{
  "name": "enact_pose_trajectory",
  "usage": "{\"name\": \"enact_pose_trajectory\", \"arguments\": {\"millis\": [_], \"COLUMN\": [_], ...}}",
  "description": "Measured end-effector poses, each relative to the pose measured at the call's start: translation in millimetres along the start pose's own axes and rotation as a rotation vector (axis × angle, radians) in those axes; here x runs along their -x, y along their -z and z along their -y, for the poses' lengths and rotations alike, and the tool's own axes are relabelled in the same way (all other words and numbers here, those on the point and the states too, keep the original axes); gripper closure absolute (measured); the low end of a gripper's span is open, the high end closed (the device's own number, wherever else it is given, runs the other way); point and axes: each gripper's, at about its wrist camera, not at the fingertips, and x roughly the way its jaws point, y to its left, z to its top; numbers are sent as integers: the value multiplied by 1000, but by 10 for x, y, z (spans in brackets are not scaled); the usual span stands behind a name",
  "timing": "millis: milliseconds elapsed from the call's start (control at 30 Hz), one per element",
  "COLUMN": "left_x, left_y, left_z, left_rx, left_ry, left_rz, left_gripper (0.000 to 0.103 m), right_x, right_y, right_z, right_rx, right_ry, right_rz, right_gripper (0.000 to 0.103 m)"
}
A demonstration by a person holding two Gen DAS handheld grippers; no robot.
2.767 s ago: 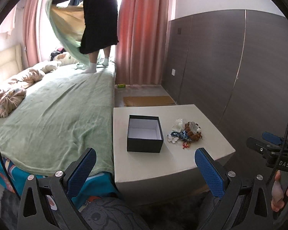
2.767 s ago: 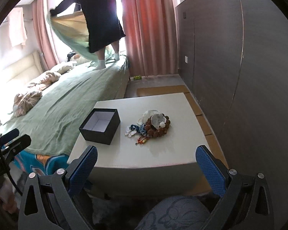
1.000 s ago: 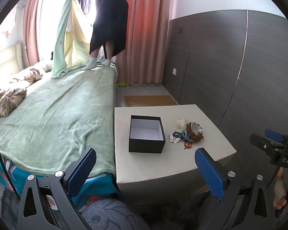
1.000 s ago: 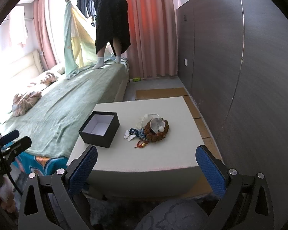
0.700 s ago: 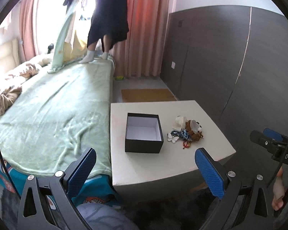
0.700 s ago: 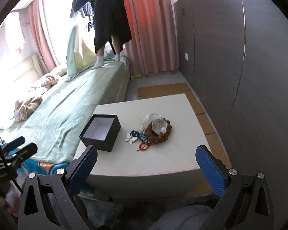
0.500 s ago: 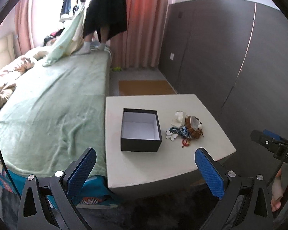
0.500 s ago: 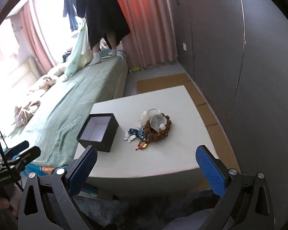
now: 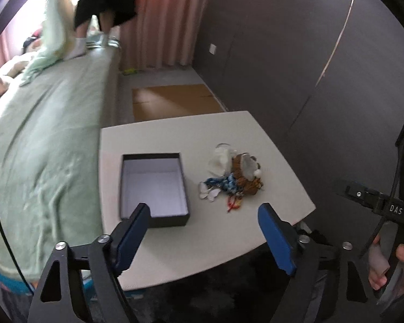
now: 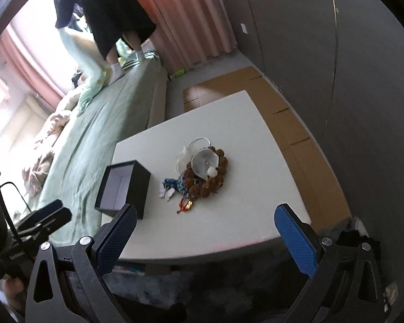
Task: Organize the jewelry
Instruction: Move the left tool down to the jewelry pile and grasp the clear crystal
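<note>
Right now I have the whole room ahead of me: a bed point(image 9: 48, 145) under a pale green blanket fills the left side, pink curtains point(image 9: 169, 18) hang at the far end, and a dark grey panelled wall point(image 9: 296, 53) runs down the right. Someone in dark clothes point(image 10: 107, 8) stands on the far end of the bed with a light cloth. Flat brown cardboard point(image 9: 172, 99) lies on the floor between bed and wall, beyond the white tabletop point(image 9: 202, 231) that sits just beside the bed. On it, an open black box point(image 9: 153, 188) with a white lining stands on the bed side, with nothing inside that I can see, and the pile of jewelry point(image 9: 233, 175) lies near it toward the wall, apart from the box. My left gripper point(image 9: 204, 232) hangs over the near edge of the tabletop, its blue fingers point(image 9: 133, 232) spread wide and holding nothing; the right gripper point(image 10: 206, 237) is the same, fingers point(image 10: 296, 238) wide apart over the near edge. Only the right view makes out the ring of brown beads point(image 10: 215, 175) around a white shell-like piece, and more cardboard along the wall; only the left view looks down onto the floor of the box.
</note>
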Motion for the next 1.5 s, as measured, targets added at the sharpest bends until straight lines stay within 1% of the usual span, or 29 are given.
{"name": "enact_pose_trajectory", "arguments": {"millis": [100, 267, 400, 433, 467, 567, 667, 700, 733, 767, 833, 900, 967, 1000, 1033, 1100, 1133, 1233, 1300, 1333, 1367, 1433, 1467, 1500], "left_x": [-144, -435, -692, -775, -852, -1088, -1242, -1324, -1363, -1441, -1548, -1672, -1803, -1858, -1915, -2039, -2093, -2206, -2254, -2288, -2312, -2333, -2362, -2357], "left_y": [-158, -415, -580, -619, -655, -753, -837, -868, -885, -908, -937, -945, -949, -937, -928, -892, -872, -841, -837, -828, -825, -808, -781, -766], "left_z": [53, 122, 163, 165, 160, 137, 129, 128, 127, 129, 139, 154, 161, 157, 152, 129, 120, 95, 76, 66, 62, 58, 62, 54], "left_rx": [-15, -17, -30, -30, -23, 4, 11, 17, 21, 27, 37, 34, 31, 33, 37, 54, 61, 76, 84, 90, 96, 99, 103, 111], "left_ry": [7, 53, 50, 53, 56, 87, 88, 93, 93, 95, 99, 92, 76, 73, 73, 75, 77, 80, 87, 87, 83, 79, 92, 106], "left_rz": [-25, -86, -124, -140, -158, -221, -257, -275, -286, -305, -329, -352, -368, -375, -382, -405, -414, -425, -425, -431, -435, -438, -434, -432], "left_gripper": [28, 37, 38, 40, 45, 50, 51, 52, 52, 52, 56, 56, 56, 56, 57, 61, 63, 64, 65, 72, 81, 91, 99, 101], "right_x": [-72, -256, -434, -497, -536, -672, -804, -829, -884, -945, -1028, -1095, -1189, -1260, -1298, -1380, -1393, -1422, -1464, -1485, -1494, -1503, -1499, -1498], "right_y": [-110, -288, -395, -423, -447, -543, -649, -679, -712, -745, -779, -768, -708, -674, -662, -646, -645, -651, -638, -636, -640, -646, -650, -645], "right_z": [77, 173, 274, 311, 337, 409, 438, 443, 444, 442, 450, 474, 513, 545, 560, 600, 597, 578, 581, 566, 539, 508, 478, 485], "right_rx": [-36, -98, -152, -172, -187, -232, -254, -258, -265, -268, -264, -267, -271, -275, -280, -297, -290, -258, -269, -269, -262, -249, -245, -244], "right_ry": [0, -12, -5, -6, -9, 0, 2, 0, -3, -3, -3, -16, -4, 9, 16, 16, 21, 74, 71, 69, 73, 77, 75, 72], "right_rz": [-12, -36, -54, -69, -79, -107, -131, -139, -151, -160, -164, -160, -167, -180, -193, -216, -215, -217, -231, -237, -238, -231, -228, -228], "right_gripper": [0, 0, 4, 5, 6, 6, 8, 12, 14, 15, 16, 16, 18, 22, 29, 32, 32, 32, 32, 32, 32, 32, 32, 32]}}
